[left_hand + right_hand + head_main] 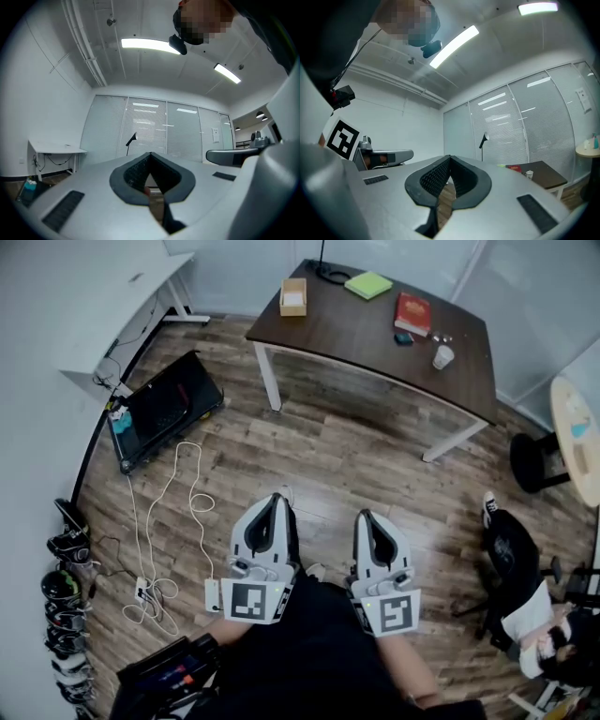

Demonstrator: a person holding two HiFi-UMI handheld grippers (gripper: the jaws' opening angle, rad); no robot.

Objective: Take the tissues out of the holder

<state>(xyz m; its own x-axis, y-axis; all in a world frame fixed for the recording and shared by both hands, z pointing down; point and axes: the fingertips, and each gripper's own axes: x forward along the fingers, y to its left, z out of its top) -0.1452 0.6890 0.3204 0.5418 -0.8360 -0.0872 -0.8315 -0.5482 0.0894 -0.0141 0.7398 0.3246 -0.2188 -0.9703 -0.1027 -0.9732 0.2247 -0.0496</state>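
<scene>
While you are holding two grippers close to your body, the left gripper (276,497) and the right gripper (362,515) both with jaws pressed together on nothing, one wooden holder (293,304) is sitting well apart from them on the dark table (356,329), with white tissues (293,297) showing in it.
One green pad (367,284), one red book (412,312) and one white cup (442,356) are sharing that table; a plank floor (356,456) is lying beneath, with one white desk (122,292) at the left wall. A seated person (539,629) is being cut off by the right edge.
</scene>
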